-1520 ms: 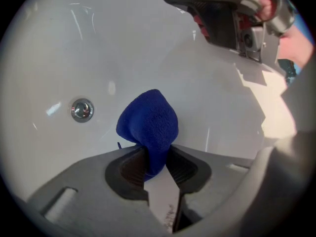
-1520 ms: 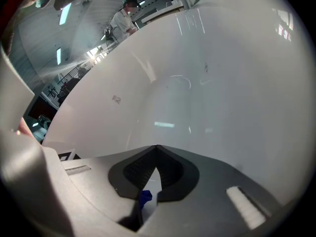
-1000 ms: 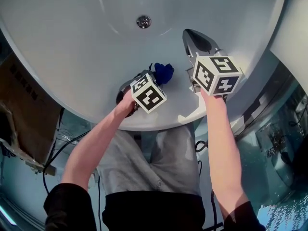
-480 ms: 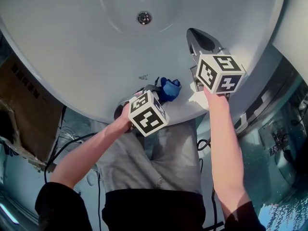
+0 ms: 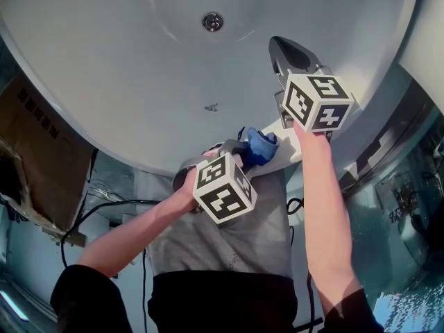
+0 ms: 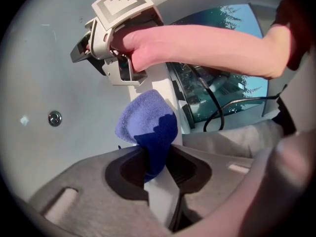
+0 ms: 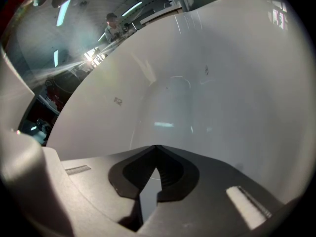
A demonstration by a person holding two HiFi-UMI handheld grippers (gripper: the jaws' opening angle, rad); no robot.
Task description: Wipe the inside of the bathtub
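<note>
A white bathtub [image 5: 125,82] fills the top of the head view, its round drain [image 5: 212,21] near the top middle. My left gripper [image 5: 244,146] is shut on a blue cloth [image 5: 261,146], which sits at the tub's near rim. In the left gripper view the blue cloth [image 6: 147,127] bulges out from between the closed jaws of the left gripper [image 6: 156,154], with the drain [image 6: 54,117] at the left. My right gripper [image 5: 284,53] hangs over the tub's right inner wall, shut and empty. In the right gripper view, the right gripper [image 7: 156,147] has its tips touching before the bare bathtub wall [image 7: 197,93].
A brown cardboard box [image 5: 35,151] stands left of the tub. Black cables [image 5: 104,203] run along the floor beside it. A glass-like panel and dark frame [image 5: 388,165] border the tub on the right. The person's grey trousers [image 5: 222,234] are against the tub's near edge.
My left gripper has drawn back toward the person with the blue cloth, from the tub's inner slope to its near rim. The right gripper has stayed almost still.
</note>
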